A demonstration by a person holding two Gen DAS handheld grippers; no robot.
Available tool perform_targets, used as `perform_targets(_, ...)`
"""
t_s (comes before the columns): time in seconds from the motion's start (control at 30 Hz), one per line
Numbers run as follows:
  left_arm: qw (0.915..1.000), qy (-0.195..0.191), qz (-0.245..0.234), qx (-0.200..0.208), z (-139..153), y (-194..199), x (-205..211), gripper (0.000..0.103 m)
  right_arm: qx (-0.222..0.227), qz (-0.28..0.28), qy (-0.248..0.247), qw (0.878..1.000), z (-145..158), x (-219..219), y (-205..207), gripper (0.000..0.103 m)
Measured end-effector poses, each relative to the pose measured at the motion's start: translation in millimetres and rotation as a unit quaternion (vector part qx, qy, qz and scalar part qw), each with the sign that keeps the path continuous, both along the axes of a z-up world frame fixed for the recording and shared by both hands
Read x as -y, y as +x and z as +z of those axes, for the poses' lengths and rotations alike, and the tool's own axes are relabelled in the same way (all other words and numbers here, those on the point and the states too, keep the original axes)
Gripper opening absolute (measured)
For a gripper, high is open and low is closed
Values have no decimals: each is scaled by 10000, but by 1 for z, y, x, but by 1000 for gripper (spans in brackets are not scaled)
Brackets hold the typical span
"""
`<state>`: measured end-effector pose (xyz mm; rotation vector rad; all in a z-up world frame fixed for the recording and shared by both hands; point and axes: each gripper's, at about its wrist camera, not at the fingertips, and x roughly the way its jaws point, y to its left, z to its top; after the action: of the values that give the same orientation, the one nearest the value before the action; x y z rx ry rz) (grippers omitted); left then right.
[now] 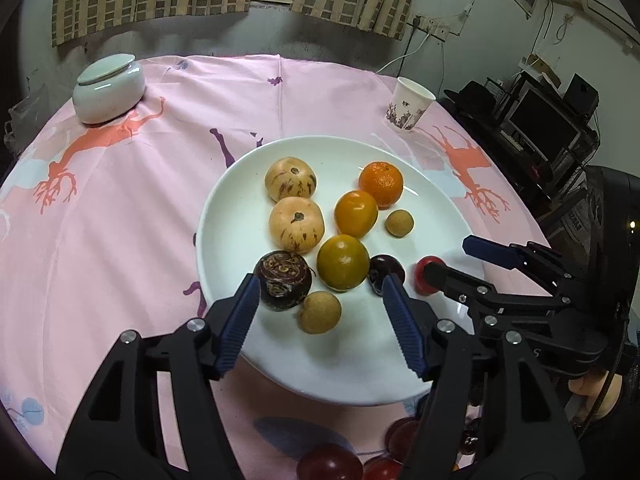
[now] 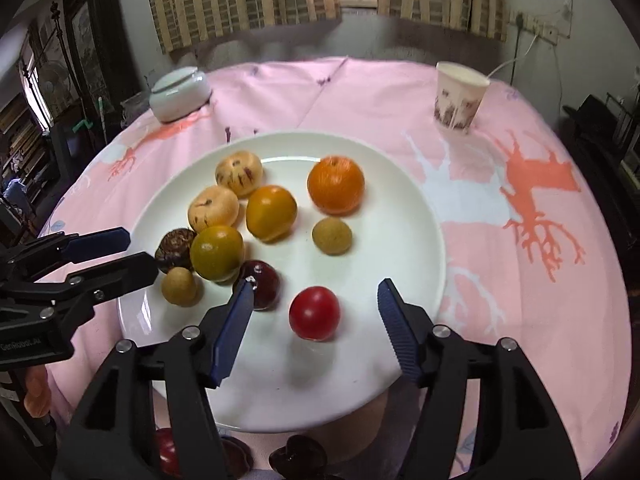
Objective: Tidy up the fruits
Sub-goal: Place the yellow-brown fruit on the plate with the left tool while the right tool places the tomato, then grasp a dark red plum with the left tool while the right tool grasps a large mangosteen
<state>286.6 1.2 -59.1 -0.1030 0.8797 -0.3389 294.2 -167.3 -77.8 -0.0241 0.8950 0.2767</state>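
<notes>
A pink-clothed desk (image 2: 520, 240) carries a white plate (image 2: 400, 208) of fruits (oranges far, longans near). The left gripper (image 1: 320, 300) and right gripper (image 2: 314, 304) hover, fingers apart, a red fruit (image 2: 314, 312) lying loose between the right pair.

Ten mixed fruits (image 2: 264, 213) lie loose on a white plate (image 2: 400, 216), one red (image 2: 314, 313).

Your left claw (image 1: 316, 300) is a matte black plastic frame of angular struts with triangular cut-outs, silver round screws at the pivots, and two ribbed dark blue finger pads (image 1: 402, 328). Your right claw (image 2: 314, 306) matches it. Small white lettering marks the left claw's black body.
</notes>
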Motion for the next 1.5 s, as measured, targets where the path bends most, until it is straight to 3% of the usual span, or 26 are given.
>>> perform_targets(0.1, 9997, 122, -30, 208, 13, -14, -4, 77, 122, 93, 119, 9998, 13, 4, -9, 65)
perform_targets(0.23, 9992, 235, -211, 238, 25, -44, -15, 94, 128, 431, -353, 9984, 28, 6, -36, 67)
perform_targets(0.33, 9984, 191, -354, 386, 28, -69, -24, 98, 157, 647, -447, 9968, 31, 11, -69, 68)
perform_targets(0.6, 9984, 332, -379, 258, -2, -103, -23, 98, -164, 534, -176, 9983, -3, 23, -121, 68)
perform_targets(0.87, 9974, 506, -510, 100, -20, -115, -17, 98, -435, 426, -98, 9981, -26, 26, -102, 68)
perform_targets(0.9, 9975, 499, -499, 76, -21, -115, -17, 98, -477, 422, -69, 9979, -31, 26, -98, 65)
perform_targets(0.93, 9976, 487, -495, 55, -23, -116, -18, 98, -556, 408, -10, 9976, -36, 27, -96, 53)
perform_targets(0.97, 9977, 470, -496, 25, -25, -116, -18, 98, -620, 423, 63, 9972, -39, 27, -95, 48)
perform_targets(1.07, 9978, 427, -499, -33, -29, -114, -18, 98, -278, 380, 3, 9989, -29, 28, -102, 48)
perform_targets(1.13, 9977, 427, -526, -96, -33, -111, -16, 98, -130, 409, 212, 9989, -21, 32, -104, 48)
perform_targets(1.27, 9970, 483, -553, -253, -44, -105, -9, 91, -9, 345, 551, 9979, -14, 40, -102, 48)
perform_targets(1.5, 9981, 97, -543, -266, -44, -101, -14, 64, 65, 453, 727, 9963, -11, 39, -105, 48)
